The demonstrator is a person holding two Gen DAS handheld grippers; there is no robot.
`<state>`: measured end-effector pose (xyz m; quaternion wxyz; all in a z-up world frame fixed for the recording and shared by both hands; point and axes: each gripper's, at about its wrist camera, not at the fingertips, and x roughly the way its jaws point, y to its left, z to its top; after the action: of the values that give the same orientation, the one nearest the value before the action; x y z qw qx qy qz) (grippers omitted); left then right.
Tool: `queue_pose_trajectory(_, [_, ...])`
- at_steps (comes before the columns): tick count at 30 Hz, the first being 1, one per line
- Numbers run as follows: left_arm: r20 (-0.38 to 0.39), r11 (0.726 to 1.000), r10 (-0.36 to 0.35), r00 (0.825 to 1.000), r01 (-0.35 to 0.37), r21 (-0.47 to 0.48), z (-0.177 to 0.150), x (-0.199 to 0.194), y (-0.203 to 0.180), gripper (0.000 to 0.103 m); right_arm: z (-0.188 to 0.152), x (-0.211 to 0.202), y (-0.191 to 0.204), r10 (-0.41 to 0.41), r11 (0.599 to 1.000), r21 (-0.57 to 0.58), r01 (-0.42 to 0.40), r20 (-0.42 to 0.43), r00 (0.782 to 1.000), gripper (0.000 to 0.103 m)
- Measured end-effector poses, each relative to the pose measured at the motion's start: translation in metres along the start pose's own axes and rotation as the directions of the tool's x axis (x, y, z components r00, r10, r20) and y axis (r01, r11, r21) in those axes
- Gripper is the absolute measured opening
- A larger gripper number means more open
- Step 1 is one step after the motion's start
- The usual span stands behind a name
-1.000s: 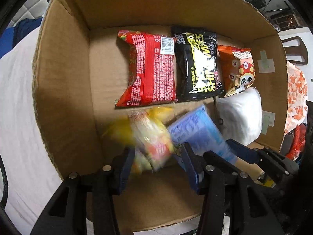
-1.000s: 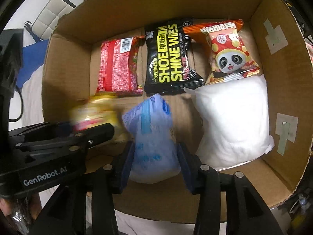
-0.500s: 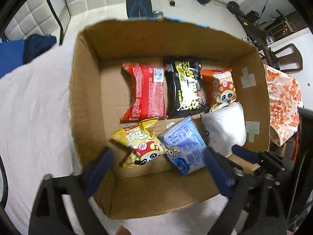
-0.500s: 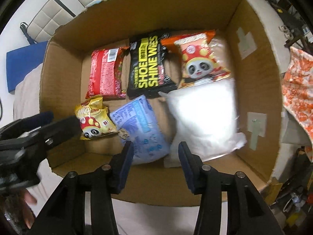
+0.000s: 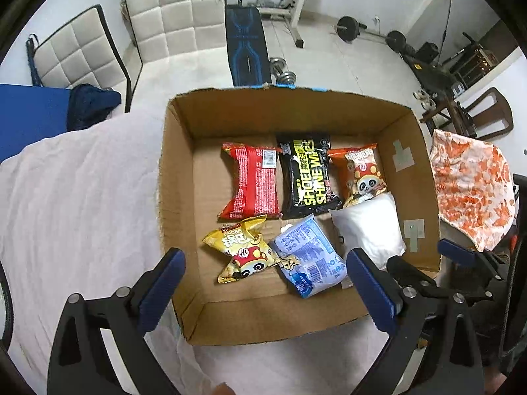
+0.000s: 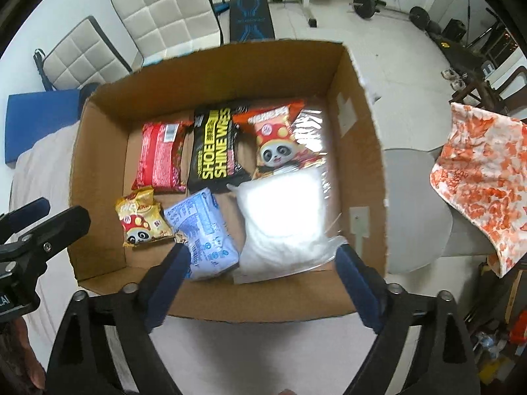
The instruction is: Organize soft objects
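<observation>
An open cardboard box (image 5: 178, 164) (image 6: 98, 151) holds two rows of soft packs. At the back lie a red pack (image 5: 253, 181), a black shoe-wipes pack (image 5: 308, 177) and an orange panda snack (image 5: 360, 171). In front lie a yellow snack bag (image 5: 243, 253) (image 6: 141, 220), a pale blue pack (image 5: 309, 260) (image 6: 204, 233) and a white bag (image 5: 365, 230) (image 6: 283, 217). My left gripper (image 5: 265, 256) hangs above the yellow bag with its jaws opening and nothing between them. Above the blue pack and white bag, my right gripper (image 6: 263, 250) has its jaws opening, also holding nothing.
The box stands on a white cloth-covered surface (image 5: 66, 197). An orange-patterned cloth (image 5: 471, 191) hangs to the right of the box. White padded chairs (image 5: 174, 10), a blue cushion (image 5: 29, 115) and gym gear stand beyond.
Both grippers let go: the left released the yellow bag, the right the blue pack, which now lie in the box. Both rose and opened wide, so the box looks smaller.
</observation>
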<state>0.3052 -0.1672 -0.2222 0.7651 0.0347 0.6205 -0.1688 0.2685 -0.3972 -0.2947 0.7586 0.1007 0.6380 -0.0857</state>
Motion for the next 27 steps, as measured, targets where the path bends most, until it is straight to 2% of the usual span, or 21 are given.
queue_pose_trajectory(1, [0.007,1.0,0.006,1.0,-0.006,-0.002,-0.001,-0.003,-0.001,0.1,-0.001,-0.006,-0.002,-0.003,1.0,0.001,0.003,0.008,1.0,0.103])
queue_pose_trajectory(5, [0.028,0.999,0.034,0.999,-0.033,-0.013,-0.007,-0.011,-0.005,0.1,-0.004,-0.019,-0.008,-0.01,1.0,0.002,0.009,0.044,0.999,0.103])
queue_pose_trajectory(9, [0.05,0.998,0.065,0.997,-0.063,-0.031,-0.015,-0.021,-0.008,0.1,-0.01,-0.03,-0.014,0.016,1.0,0.008,-0.017,0.066,0.998,0.103])
queue_pose_trajectory(13, [0.087,0.997,0.074,0.993,-0.071,-0.042,-0.027,-0.044,-0.013,0.1,-0.021,-0.053,-0.018,0.014,1.0,0.011,-0.016,0.113,0.993,0.103])
queue_pose_trajectory(17, [0.173,0.998,0.066,0.983,-0.063,-0.022,-0.044,-0.094,-0.027,0.1,-0.041,-0.101,-0.021,0.01,1.0,0.021,-0.014,0.191,0.982,0.103])
queue_pose_trajectory(21, [0.284,0.997,0.068,0.956,-0.076,0.016,-0.068,-0.158,-0.041,0.1,-0.071,-0.169,-0.02,-0.017,0.999,0.032,0.008,0.293,0.956,0.103])
queue_pose_trajectory(24, [0.322,0.996,0.071,0.944,-0.085,0.03,-0.084,-0.191,-0.045,0.1,-0.093,-0.207,-0.015,-0.031,0.999,0.037,0.02,0.329,0.944,0.103])
queue_pose_trajectory(27, [0.332,0.996,0.065,0.941,-0.083,0.04,-0.102,-0.217,-0.046,0.1,-0.111,-0.235,-0.008,-0.034,0.999,0.029,0.025,0.343,0.939,0.103])
